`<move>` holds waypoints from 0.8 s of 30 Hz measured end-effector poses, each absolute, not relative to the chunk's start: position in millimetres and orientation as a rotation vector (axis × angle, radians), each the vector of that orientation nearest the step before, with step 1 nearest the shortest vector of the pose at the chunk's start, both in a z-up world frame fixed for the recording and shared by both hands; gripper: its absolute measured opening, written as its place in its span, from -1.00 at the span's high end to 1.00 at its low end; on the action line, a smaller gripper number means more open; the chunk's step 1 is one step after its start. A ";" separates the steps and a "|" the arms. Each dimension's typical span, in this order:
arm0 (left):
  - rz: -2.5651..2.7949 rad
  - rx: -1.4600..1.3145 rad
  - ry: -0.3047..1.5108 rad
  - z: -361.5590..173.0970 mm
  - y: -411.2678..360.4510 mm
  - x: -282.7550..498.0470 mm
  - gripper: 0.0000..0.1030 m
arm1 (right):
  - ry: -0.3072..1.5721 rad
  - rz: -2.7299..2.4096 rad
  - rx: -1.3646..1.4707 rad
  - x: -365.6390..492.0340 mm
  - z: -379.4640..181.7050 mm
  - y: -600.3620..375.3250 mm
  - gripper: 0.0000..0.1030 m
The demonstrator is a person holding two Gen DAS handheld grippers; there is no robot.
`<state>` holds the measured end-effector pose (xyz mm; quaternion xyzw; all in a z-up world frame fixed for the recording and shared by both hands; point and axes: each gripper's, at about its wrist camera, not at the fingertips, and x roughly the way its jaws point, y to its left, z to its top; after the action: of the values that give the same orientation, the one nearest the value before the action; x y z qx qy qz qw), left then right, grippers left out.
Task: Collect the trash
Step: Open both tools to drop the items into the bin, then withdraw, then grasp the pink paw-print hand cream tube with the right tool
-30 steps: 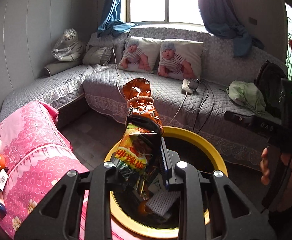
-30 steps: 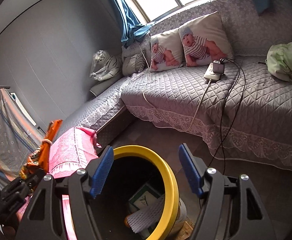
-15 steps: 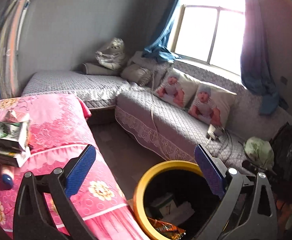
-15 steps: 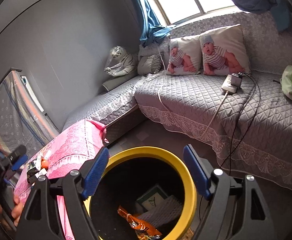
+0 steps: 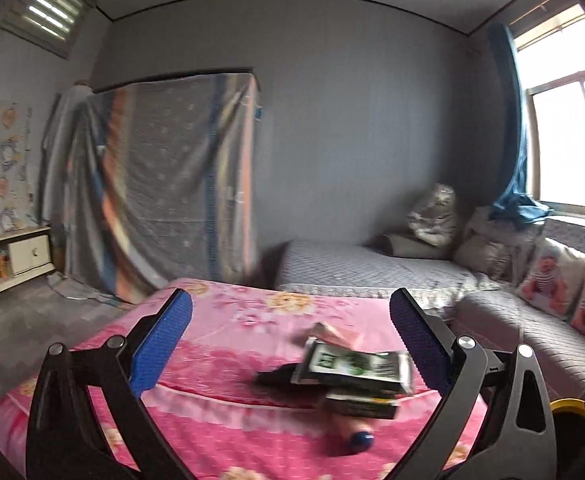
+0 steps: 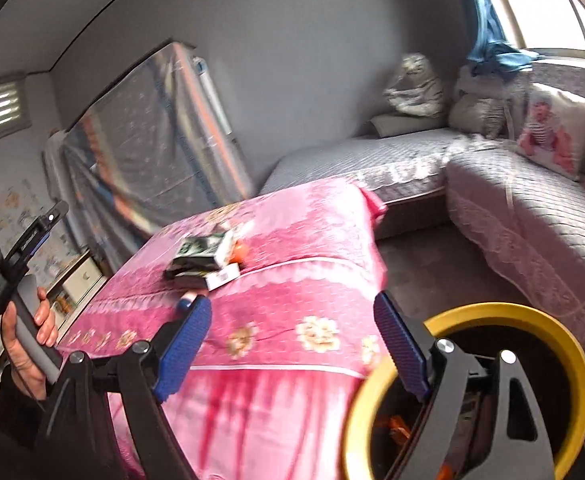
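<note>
We are holding both black, blue-padded grippers, left gripper [image 5: 290,344] and right gripper [image 6: 292,354], released and empty, facing green-and-white cartons [image 5: 354,368] on the pink floral cloth [image 5: 228,432].

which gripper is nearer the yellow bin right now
Right. The right gripper hangs beside the yellow bin's rim; the left gripper faces the table, bin at its far right edge.

Pink floral cloth [image 5: 232,412] with a soft satin sheen, draped over the table. Printed cardboard cartons [image 5: 356,368], slightly glossy; grey quilted fabric on the sofa [image 6: 532,200]. Smooth, glossy yellow plastic on the bin rim [image 6: 572,352]; matt black arms and textured blue pads [image 5: 160,344] on the left gripper [image 5: 290,346].
</note>
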<state>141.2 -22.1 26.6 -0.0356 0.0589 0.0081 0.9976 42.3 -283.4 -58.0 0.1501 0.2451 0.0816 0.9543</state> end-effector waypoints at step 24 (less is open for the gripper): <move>0.125 -0.257 0.279 -14.2 143.7 130.3 -0.84 | 0.954 0.290 0.022 269.8 -137.5 -63.5 -0.26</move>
<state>130.3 143.7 -14.2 -0.1275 0.1384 0.0623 0.9802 269.8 -63.5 -137.5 0.0107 0.4576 0.1390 0.8782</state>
